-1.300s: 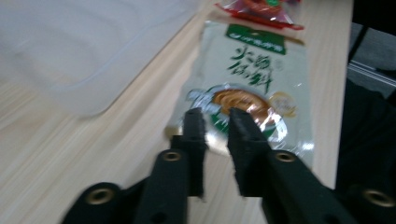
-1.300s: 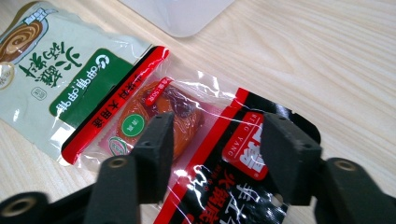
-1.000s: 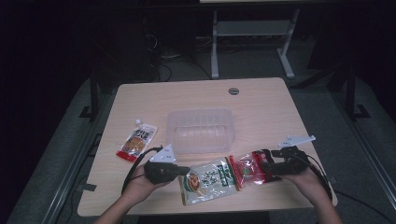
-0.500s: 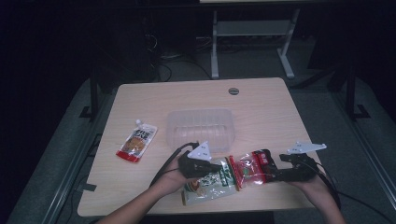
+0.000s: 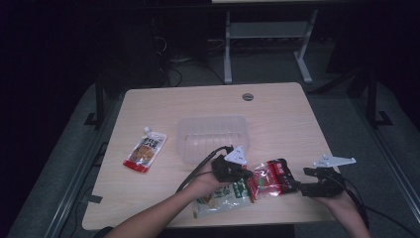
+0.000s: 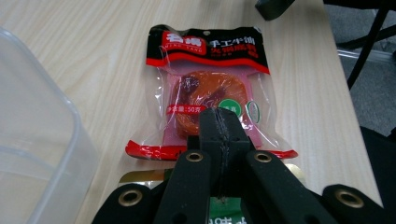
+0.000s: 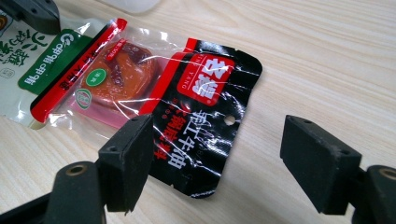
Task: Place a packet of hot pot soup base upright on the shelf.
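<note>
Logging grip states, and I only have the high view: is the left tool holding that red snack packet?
Observer: No. The left tool is shut with nothing between its jaws, and its tip is over the red packet's clear window.
Operator: And the right tool?
Observer: The right tool is open and its jaws have just been opening. The packet's black end lies flat below the gap, unpinched.
Operator: Is the packet lying on anything?
Observer: Its red-edged end overlaps a green packet.
</note>
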